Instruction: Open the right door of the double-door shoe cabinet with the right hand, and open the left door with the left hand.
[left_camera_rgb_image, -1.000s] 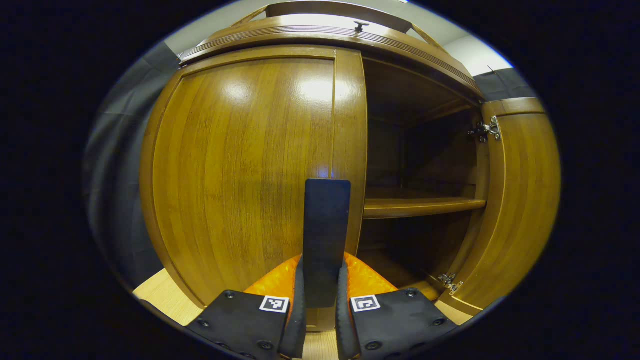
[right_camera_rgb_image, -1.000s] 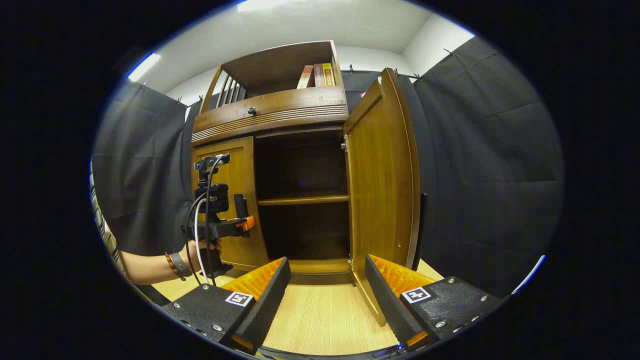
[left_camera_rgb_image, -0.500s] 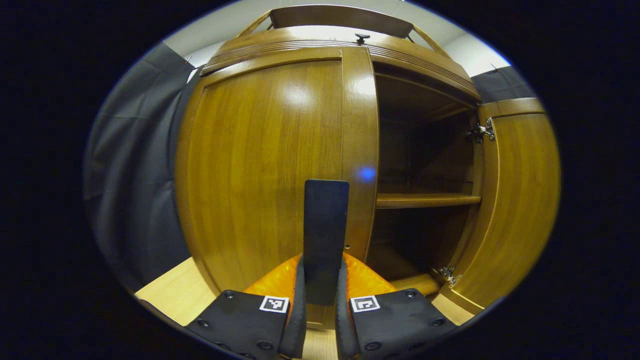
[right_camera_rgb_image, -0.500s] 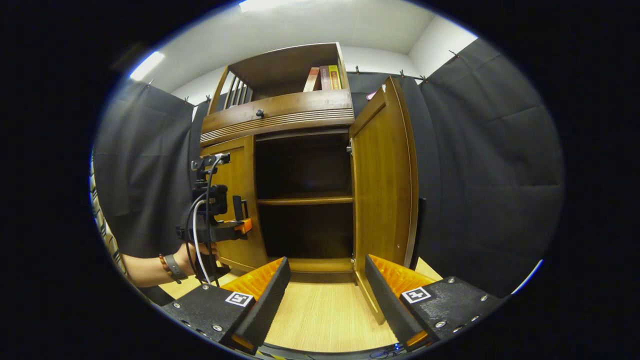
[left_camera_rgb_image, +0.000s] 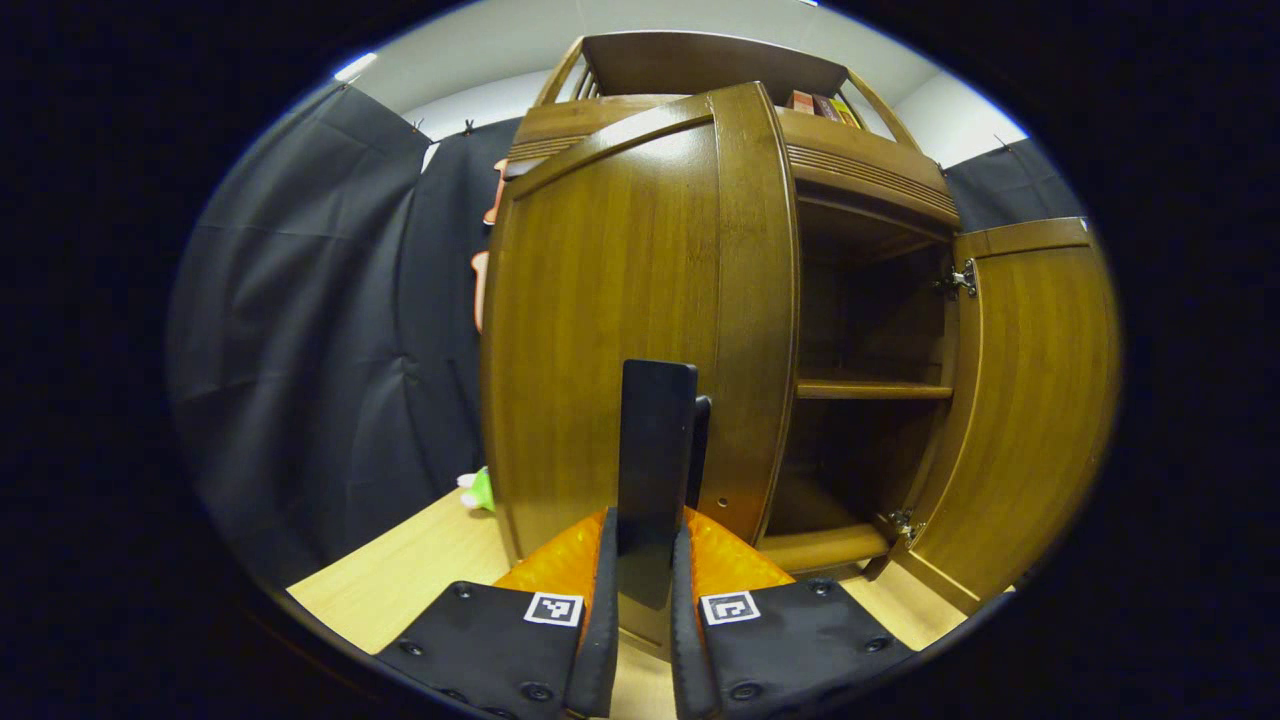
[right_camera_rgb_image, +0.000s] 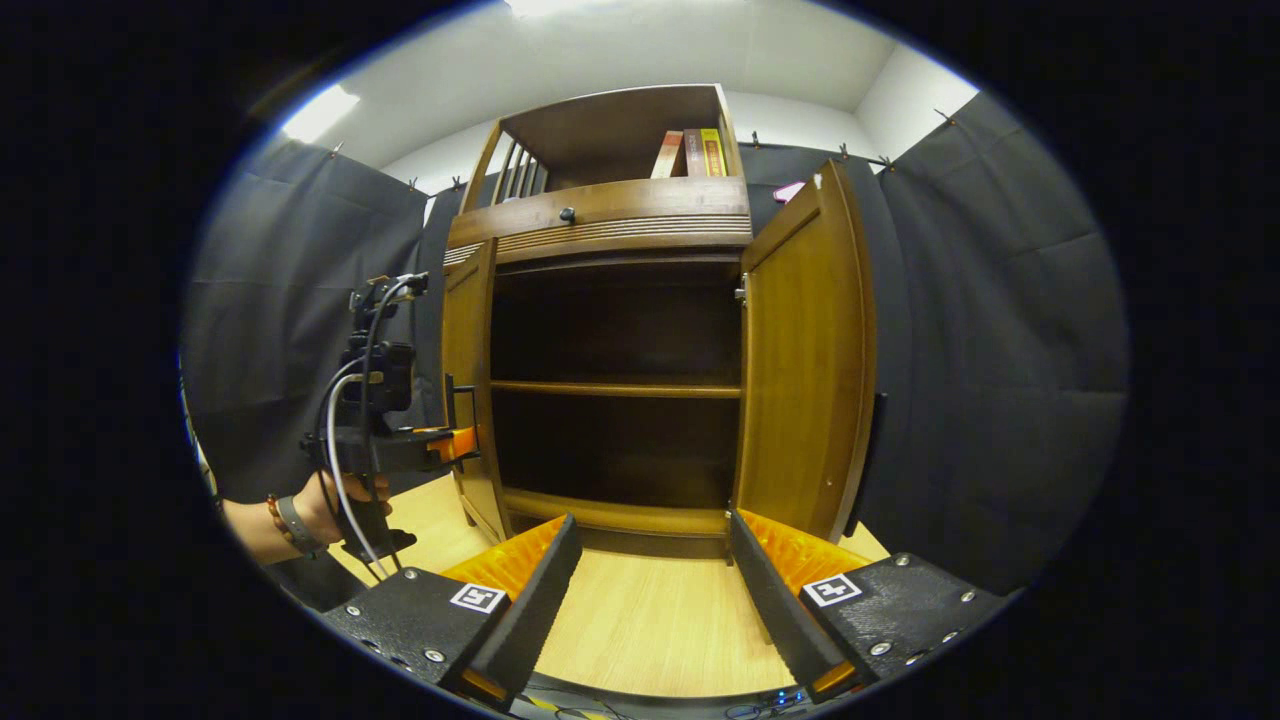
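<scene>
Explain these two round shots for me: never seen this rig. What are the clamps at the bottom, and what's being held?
No robot here: a person holds a two-finger gripper in each hand, and a fisheye camera rides on each. In the left gripper view, the left gripper is shut on the dark handle of the cabinet's left door, which is swung partly open. In the right gripper view, the right gripper hangs open and empty before the shoe cabinet; its right door stands open. The same view shows the person's hand holding the left gripper.

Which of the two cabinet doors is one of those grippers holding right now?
The left door: the left gripper is clamped on its dark handle. The right door stands open, untouched.
</scene>
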